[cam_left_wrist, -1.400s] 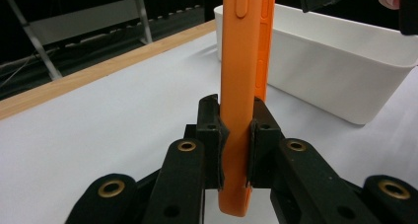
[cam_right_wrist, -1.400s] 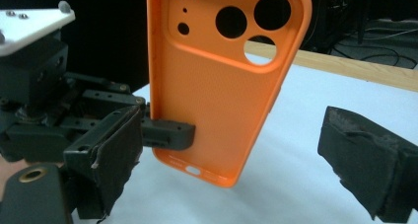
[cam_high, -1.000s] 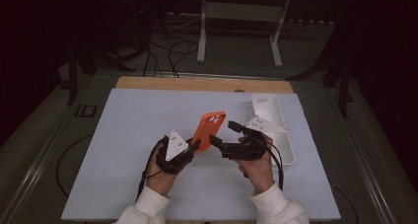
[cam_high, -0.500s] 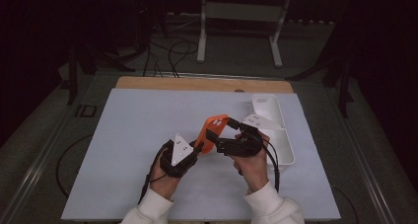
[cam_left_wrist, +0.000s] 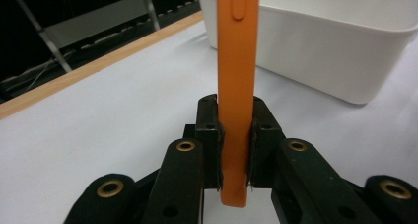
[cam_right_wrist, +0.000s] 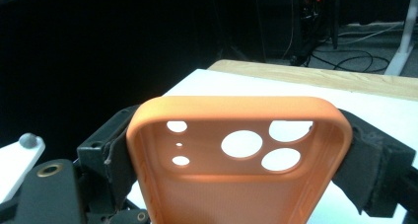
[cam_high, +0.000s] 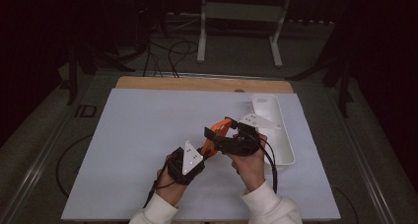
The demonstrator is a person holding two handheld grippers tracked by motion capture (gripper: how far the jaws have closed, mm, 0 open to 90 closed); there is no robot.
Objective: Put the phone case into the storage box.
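You hold the orange phone case (cam_high: 215,135) above the bench (cam_high: 138,135), your left tool (cam_left_wrist: 235,150) pinching its edge and your right tool (cam_right_wrist: 241,150) clamping its sides. It is lifted; placing it, perhaps in the white bin (cam_high: 276,130) just beside, seems left.

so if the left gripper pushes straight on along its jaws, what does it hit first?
Probably the white bin. The left gripper, shut on the orange phone case, points at its near wall across bare table top. Depth is hard to judge.
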